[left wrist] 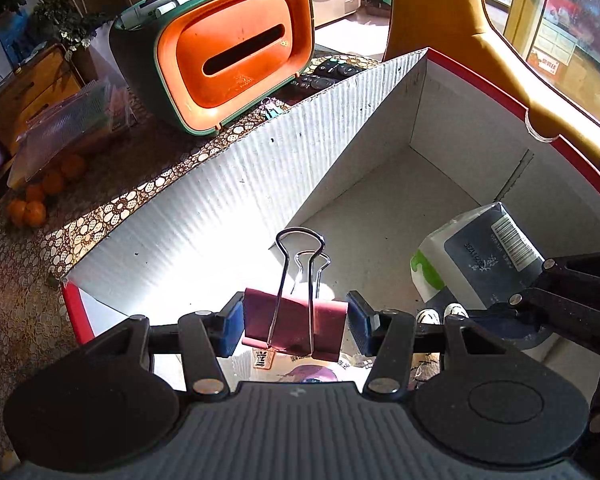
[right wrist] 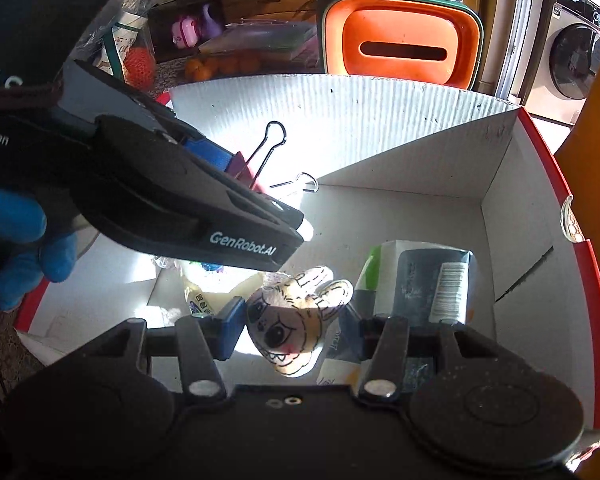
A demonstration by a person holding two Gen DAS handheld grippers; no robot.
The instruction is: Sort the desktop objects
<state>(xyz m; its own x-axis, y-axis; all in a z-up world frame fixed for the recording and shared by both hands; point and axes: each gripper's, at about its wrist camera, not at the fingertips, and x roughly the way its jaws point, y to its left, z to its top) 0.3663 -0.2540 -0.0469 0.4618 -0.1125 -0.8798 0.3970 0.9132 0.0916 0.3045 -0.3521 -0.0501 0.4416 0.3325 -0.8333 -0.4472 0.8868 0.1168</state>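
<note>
Left wrist view: the left gripper [left wrist: 295,326] clasps a red binder clip [left wrist: 296,330] between its blue pads [left wrist: 232,330], the clip's wire handles standing upright, above the open white cardboard box [left wrist: 204,208] with red outer sides. Inside the box, toward its right wall, lies a tissue pack [left wrist: 480,256] bearing a barcode; beside it the right gripper [left wrist: 572,300] enters from the right edge. Behind the box, on the patterned tablecloth [left wrist: 112,216], stands an orange-and-green tissue holder [left wrist: 228,60], with remote controls [left wrist: 332,74] between holder and box, and oranges [left wrist: 40,200] well to the box's left.

Right wrist view: the right gripper [right wrist: 296,330] clasps a small plush keychain figure [right wrist: 296,324] with a drawn face, over the box interior [right wrist: 512,208]. The left gripper [right wrist: 236,184], held by a blue-gloved hand [right wrist: 20,248], hangs over the box's left half with the clip [right wrist: 246,170]. The tissue pack [right wrist: 428,280] lies on the box floor just behind the figure.
</note>
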